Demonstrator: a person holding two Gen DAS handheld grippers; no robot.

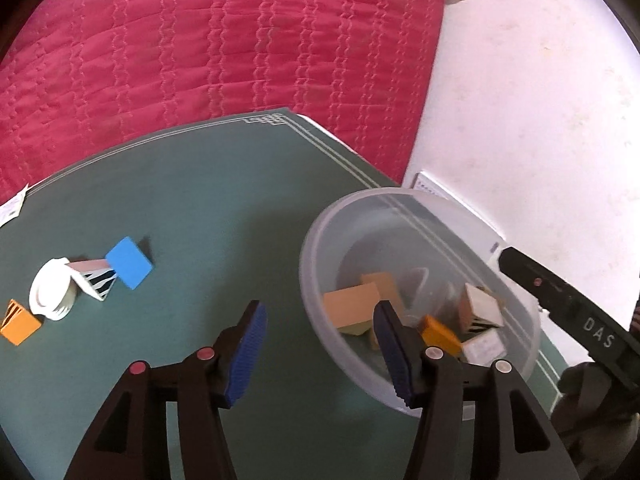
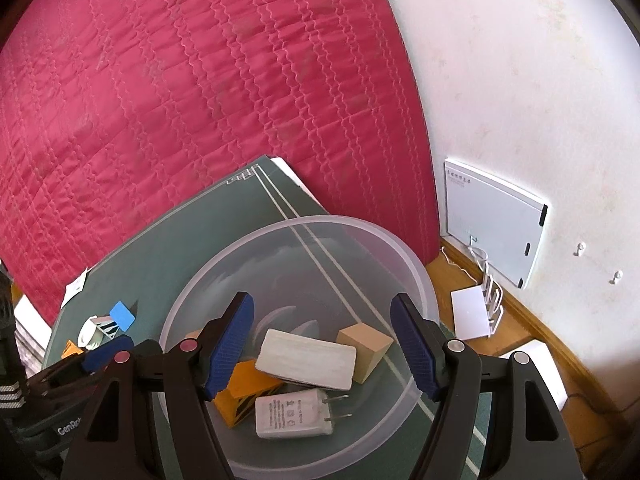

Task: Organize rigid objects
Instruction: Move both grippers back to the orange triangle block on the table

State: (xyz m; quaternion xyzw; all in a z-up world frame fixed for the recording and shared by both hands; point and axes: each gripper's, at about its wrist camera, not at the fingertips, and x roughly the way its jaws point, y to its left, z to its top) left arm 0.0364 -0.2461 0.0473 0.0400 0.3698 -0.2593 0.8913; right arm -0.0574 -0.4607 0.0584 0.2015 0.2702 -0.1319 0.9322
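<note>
A clear plastic bowl [image 1: 348,202] [image 2: 304,222] stands on the right part of a green mat [image 1: 200,200]. In it lie a white plug adapter [image 2: 292,416], a white block [image 2: 308,358], a tan wooden block [image 2: 364,346] and an orange box [image 2: 244,396]. On the mat's left side rest a blue tile [image 1: 129,263], a striped block [image 1: 96,284], a white round lid [image 1: 52,294] and an orange block [image 1: 18,324]. My left gripper [image 1: 320,312] is open and empty, straddling the bowl's left rim. My right gripper [image 2: 322,304] hangs open above the bowl with nothing in it.
A red quilted cover [image 1: 220,40] rises behind the mat. A white wall [image 2: 520,80] is on the right, with a white flat device [image 2: 492,224] leaning on it and white cards [image 2: 472,312] on a wooden surface. A paper slip [image 1: 12,206] lies at the mat's left edge.
</note>
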